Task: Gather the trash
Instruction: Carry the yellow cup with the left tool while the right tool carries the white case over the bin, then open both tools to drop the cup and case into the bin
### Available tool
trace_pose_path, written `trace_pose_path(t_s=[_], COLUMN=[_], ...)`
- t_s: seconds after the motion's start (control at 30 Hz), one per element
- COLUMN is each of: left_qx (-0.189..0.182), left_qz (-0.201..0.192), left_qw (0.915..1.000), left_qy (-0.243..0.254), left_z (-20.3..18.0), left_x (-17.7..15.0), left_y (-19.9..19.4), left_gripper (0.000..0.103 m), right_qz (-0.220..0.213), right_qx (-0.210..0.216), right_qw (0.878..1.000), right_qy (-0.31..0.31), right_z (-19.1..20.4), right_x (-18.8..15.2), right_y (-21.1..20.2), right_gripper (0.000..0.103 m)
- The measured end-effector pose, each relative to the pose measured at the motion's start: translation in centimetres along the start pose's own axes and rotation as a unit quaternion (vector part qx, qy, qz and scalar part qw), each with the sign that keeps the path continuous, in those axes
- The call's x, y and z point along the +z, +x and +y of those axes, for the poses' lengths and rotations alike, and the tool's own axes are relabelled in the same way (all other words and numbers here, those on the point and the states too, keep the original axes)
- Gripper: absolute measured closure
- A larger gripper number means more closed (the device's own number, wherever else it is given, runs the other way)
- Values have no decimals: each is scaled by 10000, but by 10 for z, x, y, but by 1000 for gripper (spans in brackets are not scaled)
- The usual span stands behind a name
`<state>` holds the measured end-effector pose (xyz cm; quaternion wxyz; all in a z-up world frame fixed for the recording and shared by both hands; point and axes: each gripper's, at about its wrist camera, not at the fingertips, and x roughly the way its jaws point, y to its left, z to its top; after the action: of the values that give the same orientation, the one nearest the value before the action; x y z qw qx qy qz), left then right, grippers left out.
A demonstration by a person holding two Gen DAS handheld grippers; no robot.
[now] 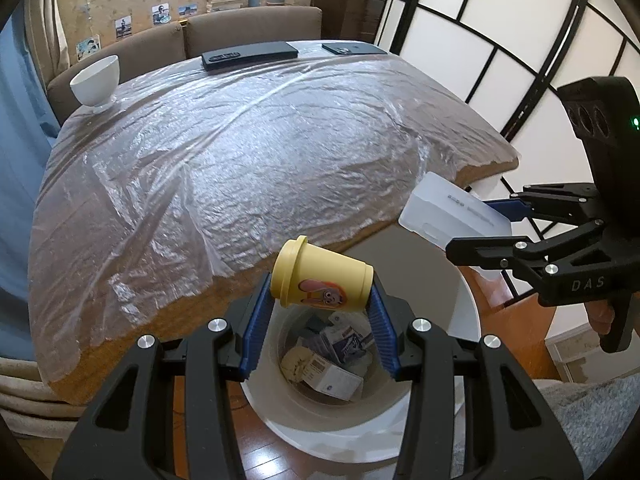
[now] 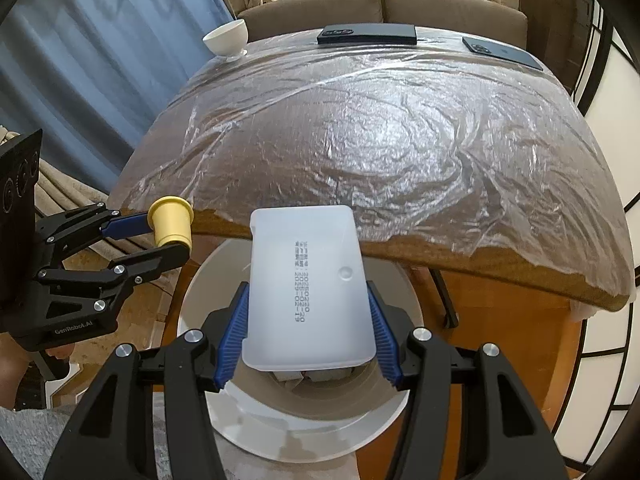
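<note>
My left gripper [image 1: 321, 300] is shut on a small yellow lidded cup [image 1: 320, 276] with a cartoon print, held sideways above the white trash bin [image 1: 360, 436]. The bin holds crumpled paper and small boxes [image 1: 328, 360]. My right gripper [image 2: 307, 320] is shut on a flat white plastic tray [image 2: 308, 284] with printed text, held over the same bin [image 2: 312, 432]. The right gripper [image 1: 480, 224] and its tray [image 1: 448, 212] show in the left wrist view; the left gripper [image 2: 160, 236] and cup [image 2: 172, 220] show in the right wrist view.
A table under clear plastic sheet [image 1: 240, 152] lies just beyond the bin. On its far side stand a white bowl [image 1: 97, 80], a black remote-like case [image 1: 248, 56] and a dark phone [image 1: 352, 49]. A brown sofa [image 1: 248, 28] is behind; a paper screen [image 1: 500, 40] is at the right.
</note>
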<state>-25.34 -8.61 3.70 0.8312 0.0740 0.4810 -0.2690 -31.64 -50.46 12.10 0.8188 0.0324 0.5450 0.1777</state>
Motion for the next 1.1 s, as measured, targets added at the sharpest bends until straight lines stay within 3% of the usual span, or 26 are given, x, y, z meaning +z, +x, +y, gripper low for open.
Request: trace_pose_path(t_s=[0.6, 1.1], left_qx=[-137, -38], left_qz=[415, 764], left_qw=[9988, 9968], left_qy=[206, 228], left_z=[-15, -13], left_x=[-23, -38], left_y=[19, 52], left_gripper=[56, 56], right_qz=[512, 776], right_qx=[-54, -149], right_qw=[9985, 9968], right_qy=[-180, -136], right_z=[5, -1], right_x=[-29, -36], right_y=[22, 58], right_gripper=[49, 49])
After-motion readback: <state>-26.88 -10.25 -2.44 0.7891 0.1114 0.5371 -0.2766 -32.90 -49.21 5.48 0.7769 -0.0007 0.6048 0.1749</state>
